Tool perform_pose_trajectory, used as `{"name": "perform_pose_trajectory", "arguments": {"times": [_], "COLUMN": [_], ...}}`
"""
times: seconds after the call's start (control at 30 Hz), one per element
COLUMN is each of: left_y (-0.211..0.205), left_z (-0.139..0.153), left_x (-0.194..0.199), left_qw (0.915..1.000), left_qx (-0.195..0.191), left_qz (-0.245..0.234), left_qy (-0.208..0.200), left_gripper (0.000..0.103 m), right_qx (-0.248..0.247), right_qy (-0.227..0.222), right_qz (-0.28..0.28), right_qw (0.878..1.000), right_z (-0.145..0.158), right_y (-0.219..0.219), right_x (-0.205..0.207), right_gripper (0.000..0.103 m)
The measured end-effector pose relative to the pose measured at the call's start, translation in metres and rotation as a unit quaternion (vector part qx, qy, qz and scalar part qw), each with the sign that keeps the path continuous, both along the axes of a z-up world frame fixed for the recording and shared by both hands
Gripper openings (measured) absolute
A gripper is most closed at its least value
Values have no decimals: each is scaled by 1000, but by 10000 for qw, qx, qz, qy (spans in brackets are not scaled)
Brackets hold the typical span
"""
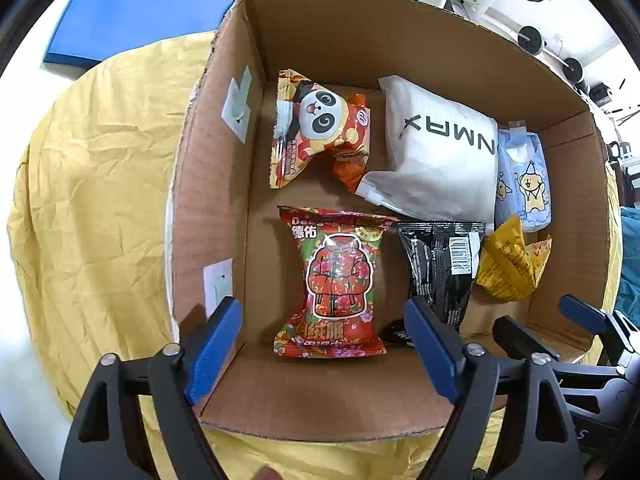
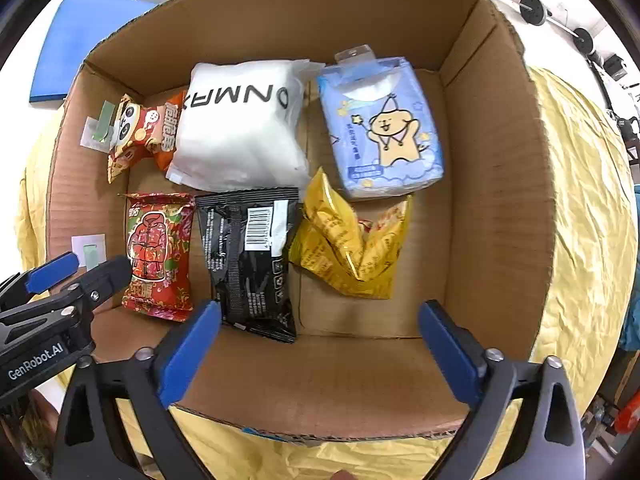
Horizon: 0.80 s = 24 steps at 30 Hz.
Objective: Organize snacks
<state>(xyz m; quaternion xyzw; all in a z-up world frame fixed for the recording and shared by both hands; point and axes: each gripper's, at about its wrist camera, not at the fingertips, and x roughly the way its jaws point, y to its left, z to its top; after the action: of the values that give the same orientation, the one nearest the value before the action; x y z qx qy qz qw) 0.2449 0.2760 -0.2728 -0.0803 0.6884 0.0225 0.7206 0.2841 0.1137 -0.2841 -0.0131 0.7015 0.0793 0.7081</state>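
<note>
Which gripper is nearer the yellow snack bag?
Right. The right gripper hangs open just short of the yellow snack bag; the left gripper, also open, is over the red packet, two packets away.

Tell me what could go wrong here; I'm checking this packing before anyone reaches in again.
1. The yellow snack bag stands crumpled, leaning on the blue tissue pack; a nudge might tip it.
2. The white pouch overlaps the panda snack, so lifting either may drag the other.
3. The open right gripper hovers beside the left gripper; they could collide.
</note>
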Motion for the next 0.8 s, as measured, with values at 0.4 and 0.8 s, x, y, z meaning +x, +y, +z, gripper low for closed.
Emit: {"name": "perform_pose_trajectory", "arguments": {"times": [0.4, 0.8], "left_y": [3, -24], "left_z": [46, 143], "left_x": [-26, -86], "left_qw": [9992, 9887], "left_qx": [148, 249], "left_qz": [-8, 129], "left_qy": [-362, -1472], "left_gripper": [94, 94], "right_qx": [-4, 240], "right_qy": [-426, -1489], "right_qz": [-64, -249], "right_qw": [9991, 9882], "right_z": [36, 150], "right_y": [-32, -72], "right_x": [-34, -111], "right_gripper": [103, 103]}}
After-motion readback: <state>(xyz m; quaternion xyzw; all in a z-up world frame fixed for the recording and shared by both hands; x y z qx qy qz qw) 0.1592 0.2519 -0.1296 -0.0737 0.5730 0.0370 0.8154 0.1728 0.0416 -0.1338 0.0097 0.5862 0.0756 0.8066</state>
